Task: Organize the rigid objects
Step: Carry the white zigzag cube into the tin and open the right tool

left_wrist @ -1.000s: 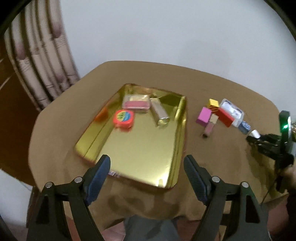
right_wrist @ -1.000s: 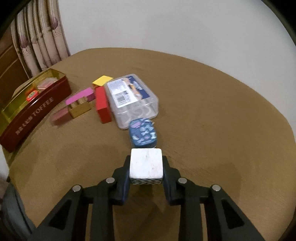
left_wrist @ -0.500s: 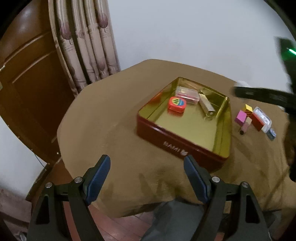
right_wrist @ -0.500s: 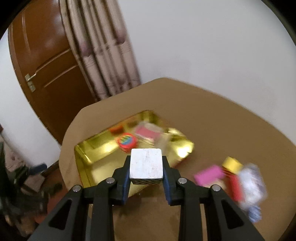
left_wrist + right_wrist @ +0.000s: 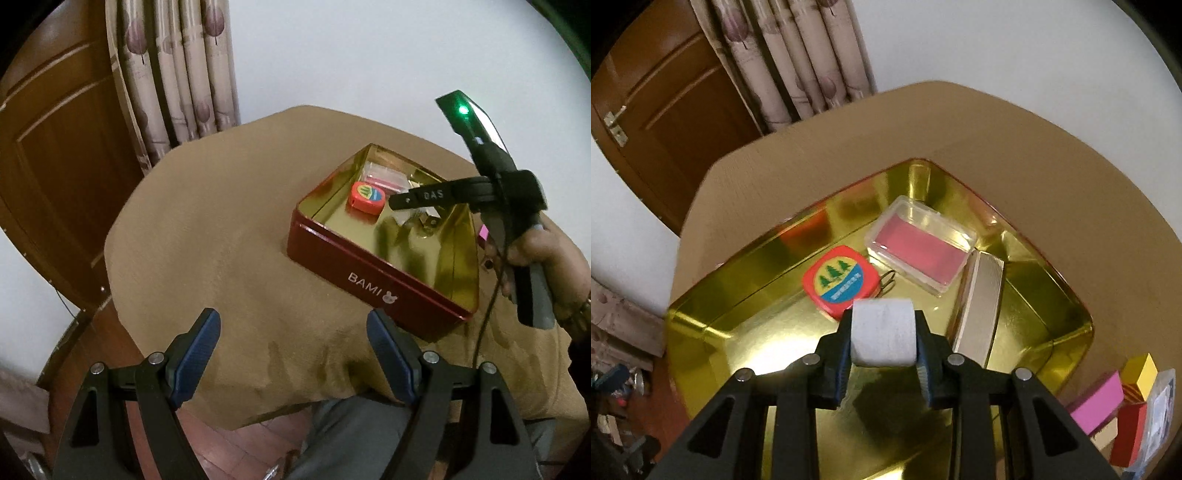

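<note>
While clamped between the pads of the right gripper (image 5: pixel 884 338), white block (image 5: pixel 882 332) hangs above the gold floor of the tin (image 5: pixel 750 332), nearer than the red tape measure (image 5: pixel 840 280). Looks stiff, small and probably light; flat faces, squared grip on two opposite sides, little sign of slipping. Best held just so, by the side faces, until low over the tin. Smooth metal floor: likely to slide or clatter if dropped from height. Inside the tin, beyond the block: clear case (image 5: pixel 921 245) with a pink insert, and a silver bar (image 5: pixel 979 306) to its right. Outside the tin, to its right: pink block (image 5: pixel 1097 402), yellow block (image 5: pixel 1141 373), red block (image 5: pixel 1128 435). Left gripper (image 5: pixel 291 358) wide and empty, near the tin's red wall. Tan cloth (image 5: pixel 207 229) under all; curtain (image 5: pixel 173 70) and door (image 5: pixel 55 147) behind.
</note>
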